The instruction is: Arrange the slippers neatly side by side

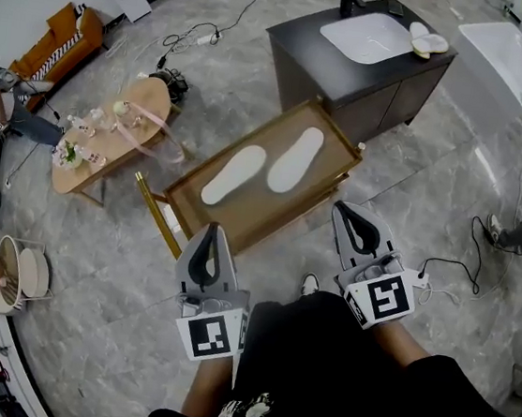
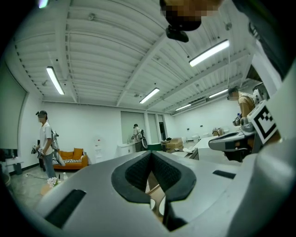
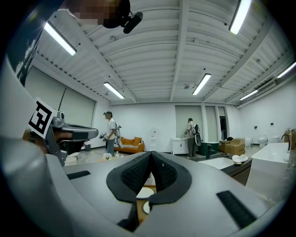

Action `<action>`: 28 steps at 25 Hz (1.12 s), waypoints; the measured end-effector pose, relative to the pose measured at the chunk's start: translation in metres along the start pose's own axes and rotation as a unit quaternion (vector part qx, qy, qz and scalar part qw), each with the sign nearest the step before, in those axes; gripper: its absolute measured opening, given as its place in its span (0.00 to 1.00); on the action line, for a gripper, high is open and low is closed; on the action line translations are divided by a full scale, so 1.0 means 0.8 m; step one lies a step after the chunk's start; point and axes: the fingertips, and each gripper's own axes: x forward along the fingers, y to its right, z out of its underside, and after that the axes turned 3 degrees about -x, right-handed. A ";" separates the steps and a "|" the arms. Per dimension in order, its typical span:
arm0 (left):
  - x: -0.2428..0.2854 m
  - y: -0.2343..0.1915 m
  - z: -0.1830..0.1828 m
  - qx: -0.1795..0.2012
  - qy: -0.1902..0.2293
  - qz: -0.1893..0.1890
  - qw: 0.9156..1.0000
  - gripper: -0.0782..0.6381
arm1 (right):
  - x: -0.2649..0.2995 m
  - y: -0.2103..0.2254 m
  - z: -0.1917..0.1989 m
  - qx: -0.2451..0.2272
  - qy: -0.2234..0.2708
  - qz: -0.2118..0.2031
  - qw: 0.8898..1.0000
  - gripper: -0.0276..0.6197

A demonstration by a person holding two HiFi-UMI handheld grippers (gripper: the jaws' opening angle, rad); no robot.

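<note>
Open floor (image 1: 412,207) rings the rimmed bench (image 1: 187,196). The left gripper (image 1: 211,230) and right gripper (image 1: 342,208), fingers closed and empty, hover by its near edge. Two white slippers (image 1: 234,173) lie parallel on it.

White slippers (image 1: 234,174) — tan tray (image 1: 270,209), black cabinet (image 1: 353,77).

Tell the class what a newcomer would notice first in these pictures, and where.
The pair of white slippers lying side by side on the wooden tray, mid-floor, draws the eye first. Nearer the camera, the left tongs and right tongs are both shut and empty, pointing toward it. Behind stands a dark vanity with a white basin.
</note>
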 end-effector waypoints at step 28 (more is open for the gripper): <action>0.059 -0.063 0.019 -0.007 -0.027 -0.043 0.999 0.11 | 0.108 0.004 0.014 0.005 -0.017 -0.045 0.999 0.04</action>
